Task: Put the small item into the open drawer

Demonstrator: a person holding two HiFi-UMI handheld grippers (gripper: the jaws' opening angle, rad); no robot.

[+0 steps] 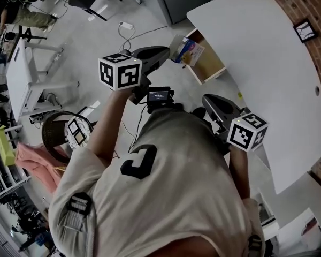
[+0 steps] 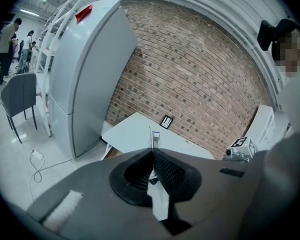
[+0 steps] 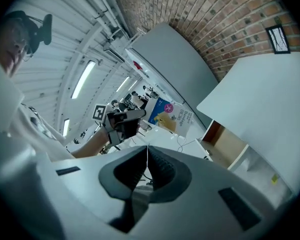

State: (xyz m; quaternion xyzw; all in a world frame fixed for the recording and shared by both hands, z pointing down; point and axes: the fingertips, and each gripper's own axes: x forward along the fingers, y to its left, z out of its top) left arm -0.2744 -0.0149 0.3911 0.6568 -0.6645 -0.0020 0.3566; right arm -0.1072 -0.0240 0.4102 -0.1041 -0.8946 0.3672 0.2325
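2 handheld grippers, both with jaws closed. The left gripper (image 1: 168, 51) (image 2: 152, 151) pinches the small packet (image 1: 188, 51) (image 3: 167, 115) at the outer corner of the open drawer (image 1: 211, 64), which juts from the white table's (image 1: 267, 63) edge. The right gripper (image 1: 207, 99) (image 3: 146, 149) holds nothing.

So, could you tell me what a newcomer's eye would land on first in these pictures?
Probably the blue and yellow packet pinched in the left tongs, held right by the open wooden drawer under the white table. After that, the right tongs, closed with nothing between them, held close to the person's body.
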